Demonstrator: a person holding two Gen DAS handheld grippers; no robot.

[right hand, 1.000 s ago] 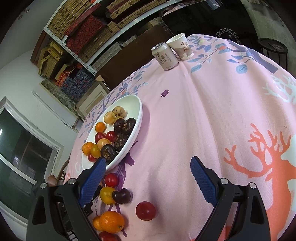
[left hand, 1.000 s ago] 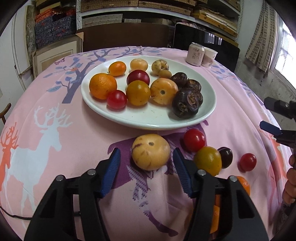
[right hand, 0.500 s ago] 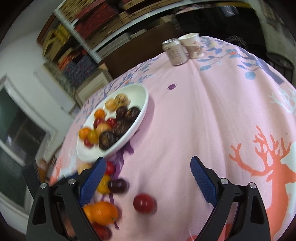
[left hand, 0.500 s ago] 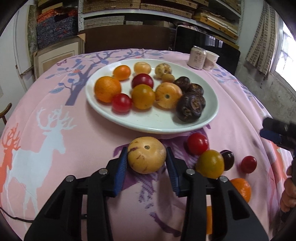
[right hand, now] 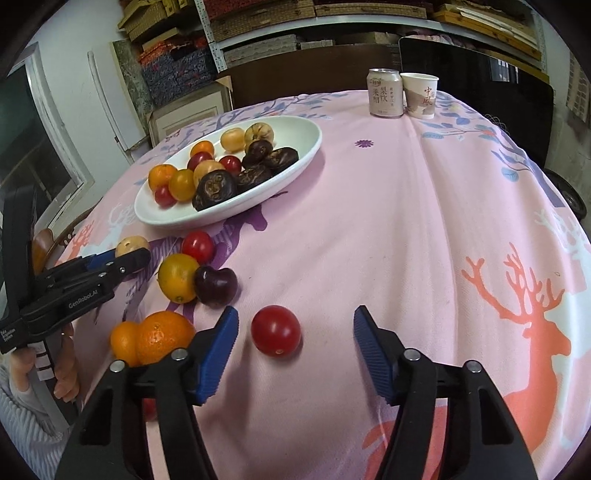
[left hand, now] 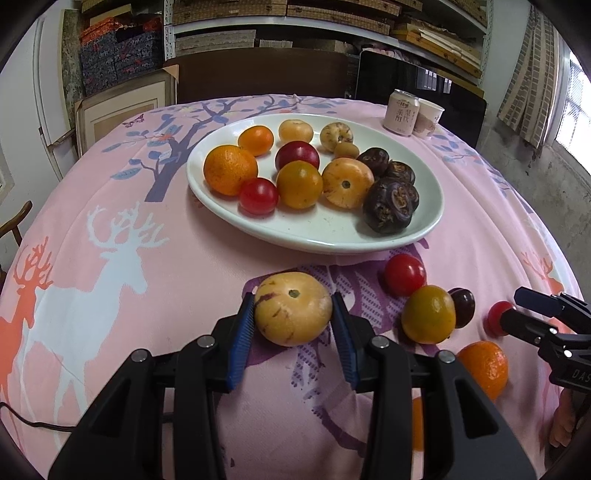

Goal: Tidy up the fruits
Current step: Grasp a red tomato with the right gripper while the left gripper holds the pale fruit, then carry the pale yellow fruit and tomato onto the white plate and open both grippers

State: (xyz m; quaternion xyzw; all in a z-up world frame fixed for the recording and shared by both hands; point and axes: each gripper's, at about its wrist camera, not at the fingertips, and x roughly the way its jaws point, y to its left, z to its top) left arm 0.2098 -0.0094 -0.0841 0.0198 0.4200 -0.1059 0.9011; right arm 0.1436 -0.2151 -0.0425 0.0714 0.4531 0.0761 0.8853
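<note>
- Right wrist view: the tomato (right hand: 275,330) lies between the right gripper (right hand: 293,332) pads, nearer the 9 o'clock pad; the jaws, just closing, are not yet touching it.
- The melon (left hand: 293,308) is clamped by the left gripper (left hand: 293,314), with the plate (left hand: 424,232) at 12 o'clock.

A pink fabric tablecloth (right hand: 388,229) printed with white and orange deer and blue-leaved branches is covering the table. At its far edge, a pale cylindrical drink can (right hand: 385,93) with dark lettering is standing upright, just beside a white paper cup (right hand: 420,95), also upright. Behind the table, metal shelving (left hand: 280,14) is holding flat woven boxes, and a dark wooden chair back (left hand: 258,79) is standing against the far side.
</note>
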